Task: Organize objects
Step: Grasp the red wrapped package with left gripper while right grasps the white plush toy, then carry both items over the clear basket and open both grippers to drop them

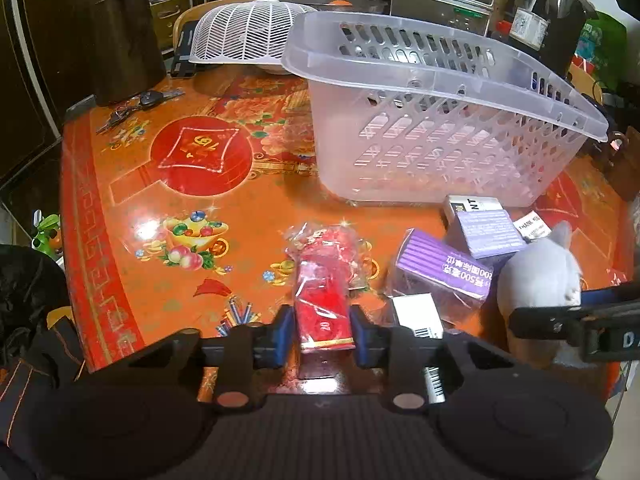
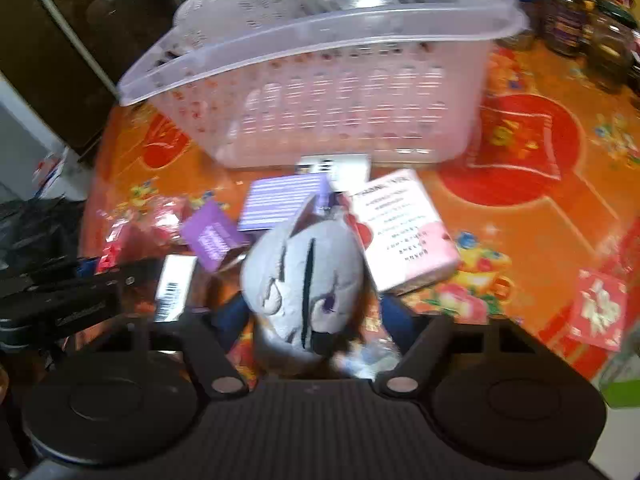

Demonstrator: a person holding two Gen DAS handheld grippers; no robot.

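Observation:
My left gripper (image 1: pixel 322 326) is shut on a red packet in clear wrap (image 1: pixel 323 304), near the table's front edge. My right gripper (image 2: pixel 316 316) has its blue fingers on both sides of a grey plush cat toy (image 2: pixel 306 280), which also shows in the left wrist view (image 1: pixel 540 276). A clear slotted plastic basket (image 1: pixel 440 120) stands behind the objects, also in the right wrist view (image 2: pixel 320 64). Purple boxes (image 1: pixel 448 276), a white barcode box (image 1: pixel 418 316) and a pink card box (image 2: pixel 404 232) lie between basket and grippers.
The table has a red-orange patterned cover (image 1: pixel 200 200). A white mesh food cover (image 1: pixel 248 32), keys (image 1: pixel 136 108) and a dark jug (image 1: pixel 116 32) sit at the far left. Jars (image 2: pixel 568 20) stand at the far right; a red envelope (image 2: pixel 598 308) lies near the right edge.

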